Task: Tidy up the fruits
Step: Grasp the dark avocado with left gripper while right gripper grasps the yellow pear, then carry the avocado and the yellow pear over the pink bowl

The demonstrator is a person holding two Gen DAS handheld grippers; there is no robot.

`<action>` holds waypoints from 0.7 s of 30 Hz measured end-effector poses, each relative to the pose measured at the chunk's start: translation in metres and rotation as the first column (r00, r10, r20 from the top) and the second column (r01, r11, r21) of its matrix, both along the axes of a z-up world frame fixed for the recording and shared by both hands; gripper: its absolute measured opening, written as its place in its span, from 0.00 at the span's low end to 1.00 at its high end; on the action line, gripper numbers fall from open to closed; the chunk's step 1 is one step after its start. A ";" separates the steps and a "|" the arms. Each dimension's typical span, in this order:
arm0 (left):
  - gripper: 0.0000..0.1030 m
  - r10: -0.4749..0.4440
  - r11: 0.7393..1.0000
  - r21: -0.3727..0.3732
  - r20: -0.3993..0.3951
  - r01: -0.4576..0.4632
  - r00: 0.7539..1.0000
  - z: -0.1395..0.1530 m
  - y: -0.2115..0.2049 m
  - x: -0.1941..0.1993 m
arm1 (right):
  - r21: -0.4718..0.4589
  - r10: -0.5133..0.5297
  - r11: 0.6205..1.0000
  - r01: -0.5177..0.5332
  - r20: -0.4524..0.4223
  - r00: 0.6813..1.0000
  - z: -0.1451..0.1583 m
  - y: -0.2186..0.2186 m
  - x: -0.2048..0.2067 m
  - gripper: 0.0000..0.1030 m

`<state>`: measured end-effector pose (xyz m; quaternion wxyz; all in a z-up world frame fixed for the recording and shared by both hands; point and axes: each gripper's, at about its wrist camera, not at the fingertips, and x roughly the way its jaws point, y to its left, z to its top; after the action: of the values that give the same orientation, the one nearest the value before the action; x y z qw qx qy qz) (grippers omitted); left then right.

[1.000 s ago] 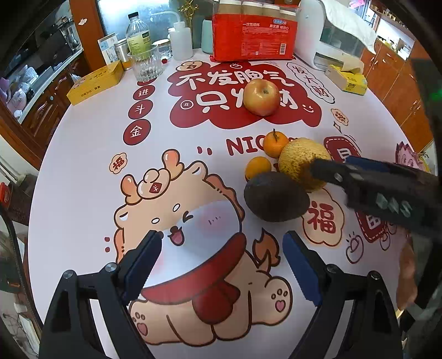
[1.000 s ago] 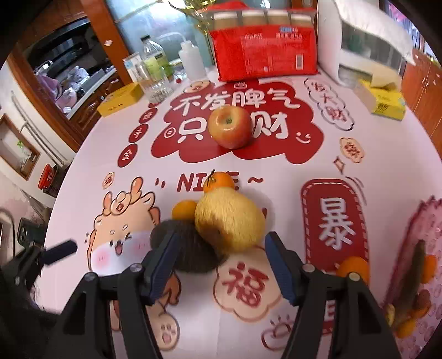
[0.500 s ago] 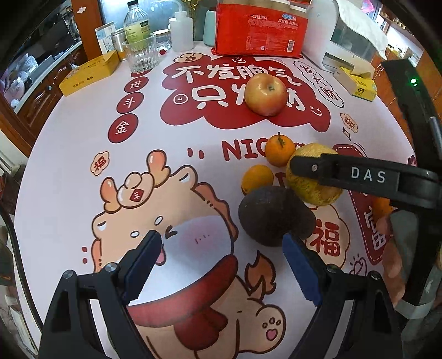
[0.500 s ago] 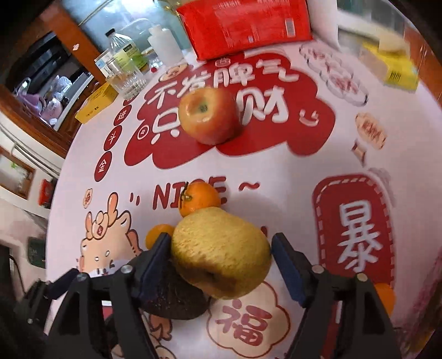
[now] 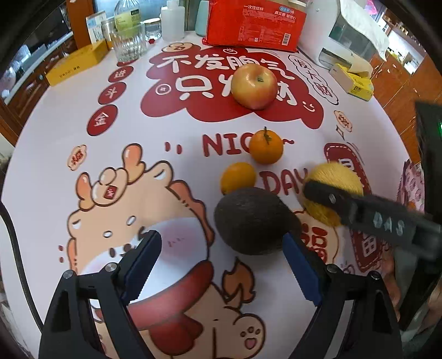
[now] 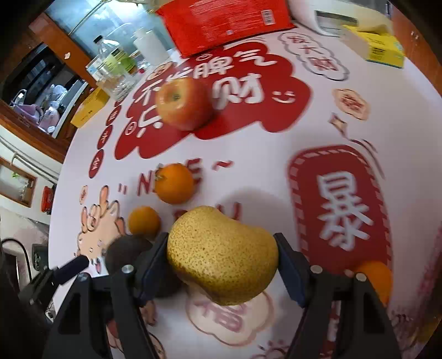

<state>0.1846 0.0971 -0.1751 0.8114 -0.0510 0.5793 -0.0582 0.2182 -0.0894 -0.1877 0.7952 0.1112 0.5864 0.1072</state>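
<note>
A speckled yellow pear sits between the blue pads of my right gripper, both pads on its sides, jaws closing. A dark avocado lies just ahead of my open left gripper, close to the right pad and not pinched. Beyond it are a small orange, a stemmed mandarin and a red-yellow apple. In the left wrist view the pear shows behind a right gripper finger, apart from the avocado.
The round table wears a red-and-white cartoon cloth. At the back stand a red package, a glass, bottles, a yellow box, a tissue box and a white appliance. Another orange lies right.
My right gripper has come down around the pear and shifted it right, away from the avocado, uncovering print on the cloth. My left gripper has drawn closer to the avocado.
</note>
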 end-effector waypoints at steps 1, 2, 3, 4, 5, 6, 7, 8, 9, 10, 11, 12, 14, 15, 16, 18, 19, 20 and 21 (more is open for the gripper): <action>0.86 0.003 1.000 -0.011 -0.003 -0.003 1.000 0.000 0.000 0.001 | -0.005 0.000 1.000 0.000 0.002 1.000 0.000 -0.004 -0.004 0.72; 0.86 0.008 1.000 -0.019 -0.006 -0.008 1.000 -0.001 -0.001 0.002 | -0.005 0.003 1.000 -0.003 0.004 1.000 0.000 -0.008 -0.009 0.72; 0.86 0.016 0.999 -0.032 -0.009 -0.016 1.000 -0.001 -0.001 0.003 | -0.007 0.008 1.000 -0.008 0.006 1.000 0.001 -0.012 -0.014 0.72; 0.86 0.021 0.999 -0.040 -0.011 -0.022 1.000 -0.001 -0.001 0.004 | -0.010 0.013 1.000 -0.013 0.008 1.000 0.001 -0.014 -0.018 0.72; 0.86 0.030 0.998 -0.050 -0.016 -0.031 0.999 -0.002 -0.001 0.005 | -0.014 0.023 1.000 -0.023 0.012 1.000 0.001 -0.016 -0.023 0.72; 0.86 0.042 0.997 -0.062 -0.023 -0.043 0.999 -0.002 -0.001 0.006 | -0.018 0.031 0.999 -0.030 0.018 0.999 0.002 -0.017 -0.028 0.72; 0.86 0.053 0.996 -0.073 -0.029 -0.055 0.998 -0.003 0.000 0.008 | -0.023 0.040 0.999 -0.040 0.022 0.999 0.002 -0.018 -0.033 0.72; 0.86 0.066 0.994 -0.080 -0.037 -0.069 0.997 -0.003 0.000 0.009 | -0.029 0.053 0.998 -0.052 0.027 0.998 0.002 -0.019 -0.040 0.72; 0.86 0.085 0.992 -0.086 -0.045 -0.089 0.995 -0.004 0.000 0.011 | -0.036 0.062 0.997 -0.061 0.032 0.998 0.003 -0.019 -0.046 0.72; 0.86 0.097 0.991 -0.088 -0.051 -0.101 0.994 -0.005 -0.001 0.013 | -0.042 0.071 0.997 -0.069 0.036 0.997 0.003 -0.019 -0.051 0.72; 0.86 0.112 0.989 -0.087 -0.060 -0.117 0.992 -0.006 -0.001 0.015 | -0.044 0.078 0.996 -0.076 0.039 0.996 0.003 -0.020 -0.056 0.72; 0.86 0.131 0.987 -0.082 -0.069 -0.137 0.989 -0.007 -0.003 0.018 | -0.045 0.081 0.996 -0.079 0.040 0.996 0.003 -0.020 -0.060 0.72; 0.86 0.169 0.983 -0.060 -0.083 -0.174 0.982 -0.010 -0.006 0.023 | -0.040 0.085 0.996 -0.083 0.040 0.996 0.004 -0.022 -0.068 0.72; 0.86 0.189 0.980 -0.042 -0.091 -0.193 0.978 -0.012 -0.008 0.026 | -0.038 0.086 0.996 -0.084 0.041 0.995 0.004 -0.022 -0.070 0.72; 0.86 0.209 0.977 -0.025 -0.098 -0.212 0.973 -0.014 -0.011 0.029 | -0.038 0.086 0.996 -0.085 0.040 0.995 0.004 -0.023 -0.073 0.72; 0.86 0.233 0.972 -0.006 -0.111 -0.235 0.966 -0.017 -0.017 0.033 | -0.043 0.092 0.995 -0.090 0.045 0.995 0.004 -0.024 -0.077 0.72; 0.86 0.240 0.970 0.008 -0.120 -0.241 0.963 -0.020 -0.020 0.035 | -0.048 0.096 0.994 -0.094 0.046 0.994 0.004 -0.024 -0.078 0.72; 0.86 0.246 0.969 0.027 -0.130 -0.245 0.960 -0.023 -0.024 0.036 | -0.050 0.103 0.994 -0.100 0.048 0.994 0.005 -0.025 -0.079 0.71; 0.86 0.249 0.969 0.048 -0.144 -0.244 0.958 -0.028 -0.028 0.037 | -0.050 0.106 0.993 -0.104 0.048 0.993 0.005 -0.024 -0.080 0.71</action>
<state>0.2217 0.0691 -0.2031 0.7675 -0.1149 0.6281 0.0560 0.1382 -0.1139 -0.1826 0.8054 0.0584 0.5736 0.1378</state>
